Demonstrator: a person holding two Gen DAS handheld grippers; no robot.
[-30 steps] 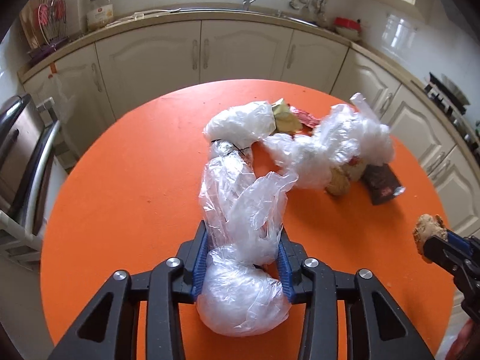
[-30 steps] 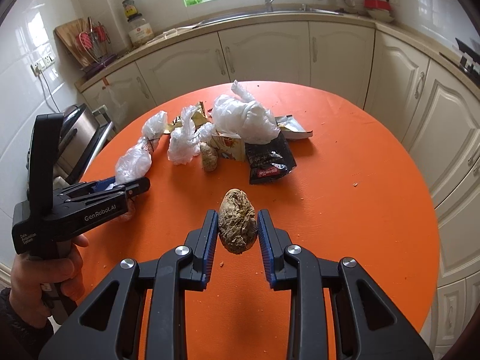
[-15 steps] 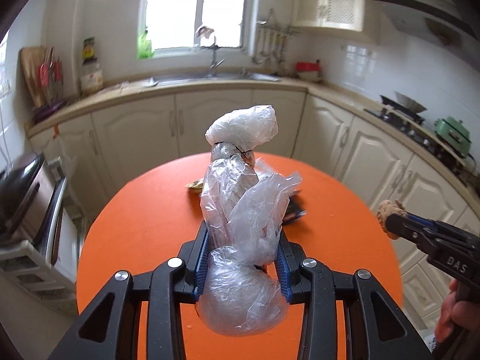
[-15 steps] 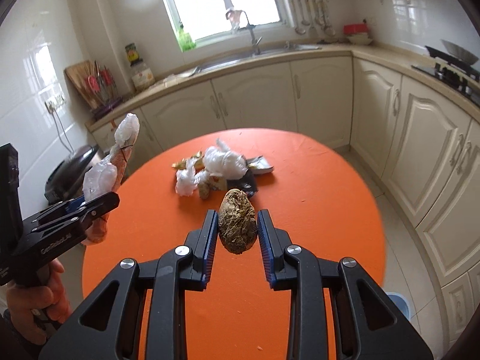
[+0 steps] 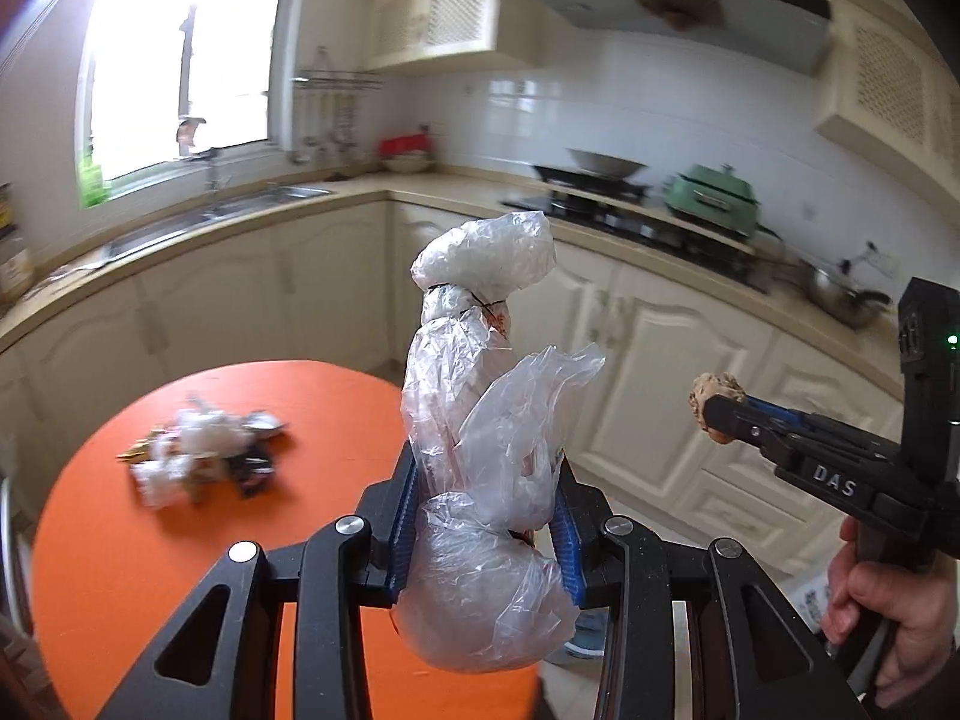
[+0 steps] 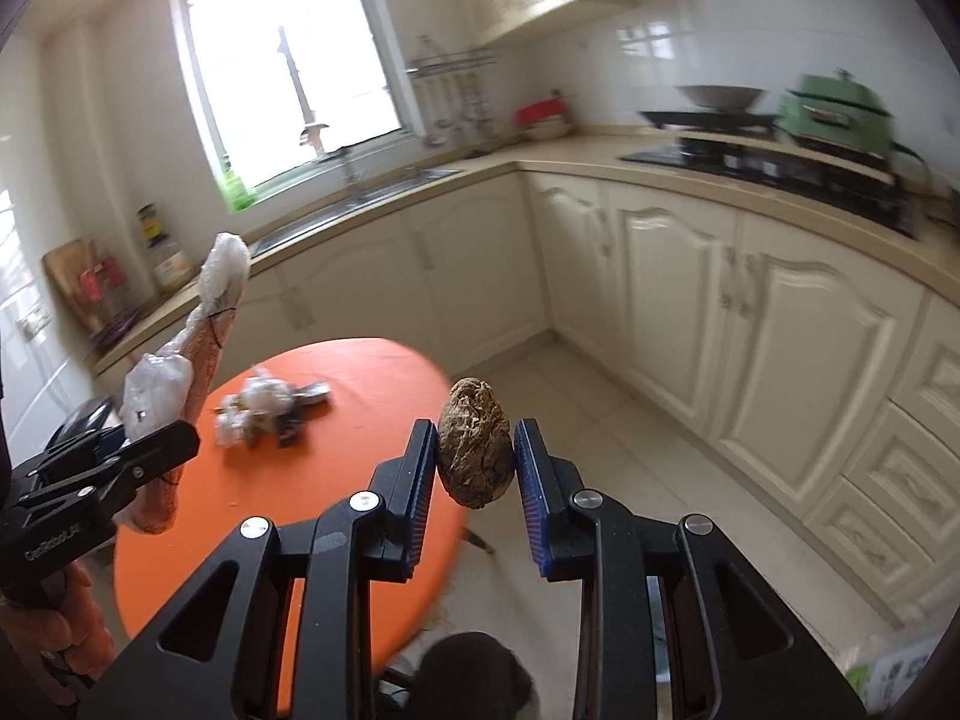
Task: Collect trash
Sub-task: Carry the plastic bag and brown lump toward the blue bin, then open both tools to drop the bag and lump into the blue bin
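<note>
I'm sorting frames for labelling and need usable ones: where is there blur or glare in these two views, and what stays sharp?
Left wrist view: the window is blown out, the trash pile on the table is smeared, while the bag in the left gripper is crisp. Right wrist view: the stove and cabinets streak, the window glares, yet the brown lump between the right gripper's fingers is sharp.

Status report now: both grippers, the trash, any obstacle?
Left gripper shut on crumpled clear plastic bag. Right gripper shut on brown wrinkled lump. More trash on round orange table. No obstacle seen.
</note>
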